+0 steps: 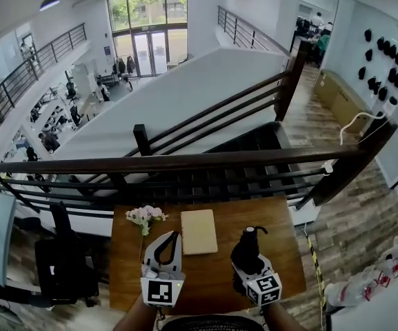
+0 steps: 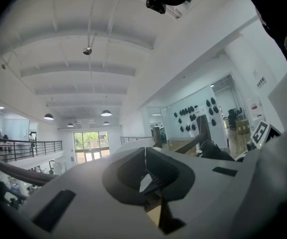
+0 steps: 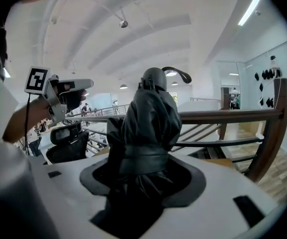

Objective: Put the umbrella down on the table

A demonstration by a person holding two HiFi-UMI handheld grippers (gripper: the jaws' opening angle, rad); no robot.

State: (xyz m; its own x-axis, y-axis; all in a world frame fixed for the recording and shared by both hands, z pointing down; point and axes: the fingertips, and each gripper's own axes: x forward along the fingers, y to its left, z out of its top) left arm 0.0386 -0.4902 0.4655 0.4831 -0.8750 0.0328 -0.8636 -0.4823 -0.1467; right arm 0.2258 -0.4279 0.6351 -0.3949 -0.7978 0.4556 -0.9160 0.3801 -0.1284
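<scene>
Umbrella (image 1: 249, 248) gripped over tabletop (image 1: 205, 281)
My right fingers (image 3: 185, 180) clamped it; my left fingers (image 2: 165, 171) were closed together, empty. Released too high, it could roll off.

umbrella (image 3: 150, 118) lower end buried in the right gripper (image 3: 144, 177), forearms (image 1: 135, 317) cut off at bottom edge

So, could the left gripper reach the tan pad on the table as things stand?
Probably yes: the left gripper is empty and right beside the pad, with nothing between them, though its jaws are together and would need opening.
</scene>
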